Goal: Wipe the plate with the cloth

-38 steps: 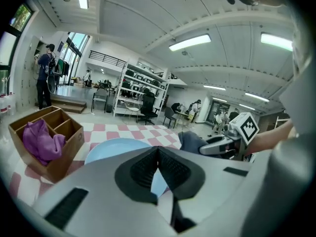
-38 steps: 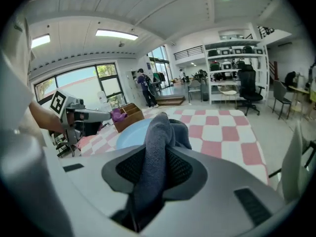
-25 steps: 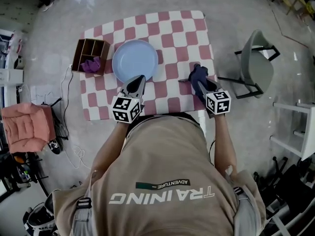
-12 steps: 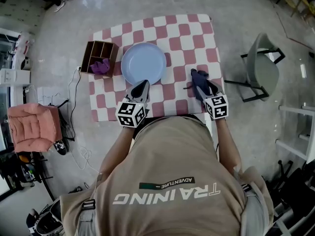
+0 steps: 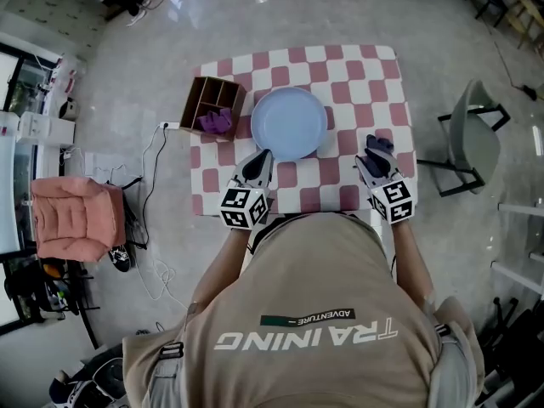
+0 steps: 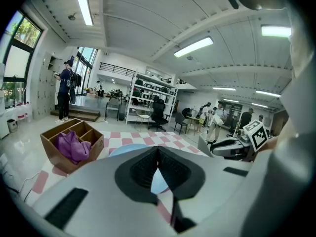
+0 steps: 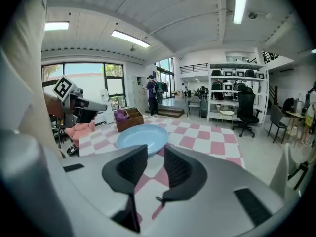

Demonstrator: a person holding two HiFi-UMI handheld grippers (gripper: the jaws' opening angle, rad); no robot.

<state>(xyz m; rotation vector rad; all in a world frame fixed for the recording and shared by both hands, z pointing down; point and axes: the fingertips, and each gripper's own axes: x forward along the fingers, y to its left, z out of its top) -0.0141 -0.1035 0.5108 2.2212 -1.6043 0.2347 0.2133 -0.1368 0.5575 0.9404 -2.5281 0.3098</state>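
A light blue plate [image 5: 289, 121] sits in the middle of the checkered table [image 5: 340, 66]; it also shows in the right gripper view [image 7: 143, 136]. My left gripper [image 5: 262, 158] is just off the plate's near-left rim, its jaws together [image 6: 158, 154] and holding nothing. My right gripper [image 5: 375, 158] is near the table's front right. Its jaws [image 7: 154, 157] are closing, with a gap that shows only tablecloth. A dark blue cloth [image 5: 380, 144] is bunched at its tips in the head view; I cannot tell whether it is gripped.
A wooden divided box [image 5: 206, 99] holding a purple cloth [image 5: 215, 122] stands left of the plate at the table's left edge. A grey chair [image 5: 473, 134] stands to the right of the table. A pink cushioned seat [image 5: 72, 219] is on the floor at the left.
Both grippers have drawn back toward the table's near edge. The left tips have left the plate's rim. Less of the dark cloth shows beyond the right tips than before.
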